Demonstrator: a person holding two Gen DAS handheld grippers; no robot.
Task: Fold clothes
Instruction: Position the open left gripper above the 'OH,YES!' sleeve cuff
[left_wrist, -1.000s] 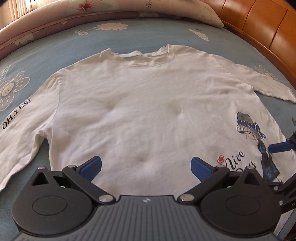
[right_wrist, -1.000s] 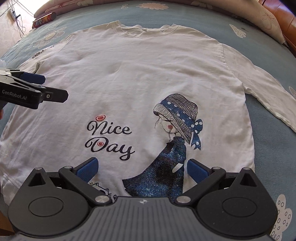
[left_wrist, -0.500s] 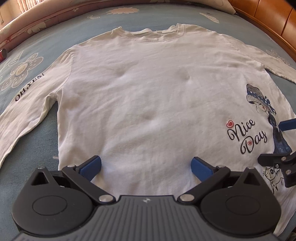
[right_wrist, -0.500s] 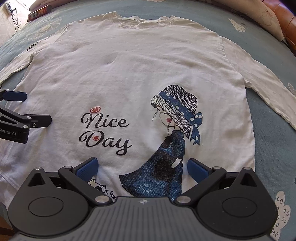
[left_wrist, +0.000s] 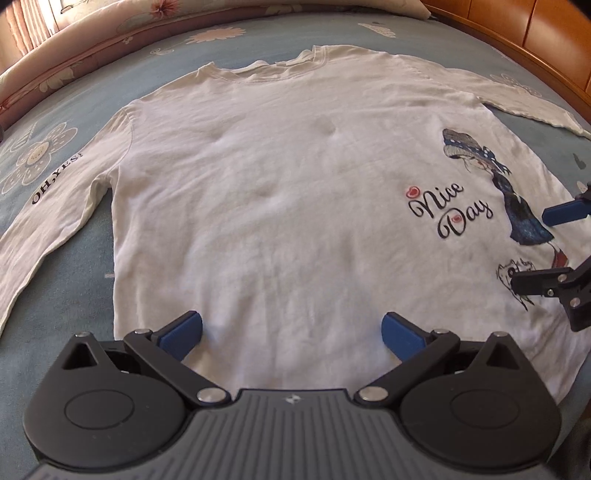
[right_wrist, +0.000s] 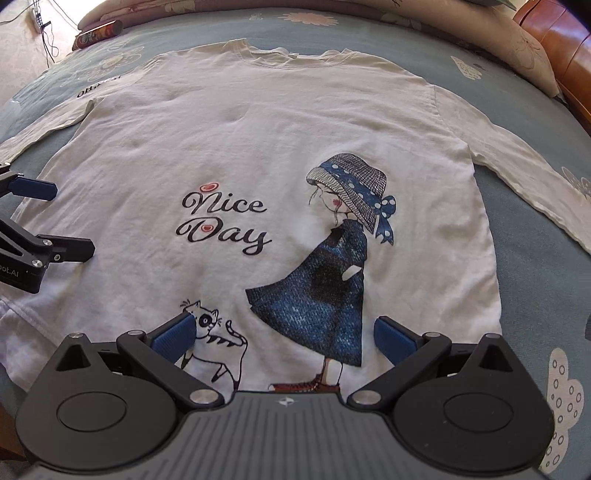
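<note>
1. Left wrist view. A white long-sleeved shirt (left_wrist: 280, 192) lies flat, print side up, on a blue floral bed (left_wrist: 207, 44), collar at the far side and hem at the near side. The left gripper (left_wrist: 291, 328) hovers over the near hem left of centre, its blue fingers (left_wrist: 183, 328) spread wide apart with nothing between them. The right gripper (left_wrist: 554, 251) enters at the right edge, fingers likewise apart and empty.

2. Right wrist view. The right gripper (right_wrist: 284, 334) sits over the near hem by the printed cat and girl, its fingers (right_wrist: 393, 334) parted and holding nothing. The left gripper (right_wrist: 48, 218) shows at the left edge, above the shirt's (right_wrist: 280, 122) left side.

3. Step in hand, as judged: the approach to the hem, before any fold. The next move likely calls for lowering both grippers, pinching the hem at two points, then carrying it toward the collar evenly.

4. Containers: none visible; a cylindrical can (right_wrist: 98, 33) lies on the far left of the bed (right_wrist: 532, 258).
</note>
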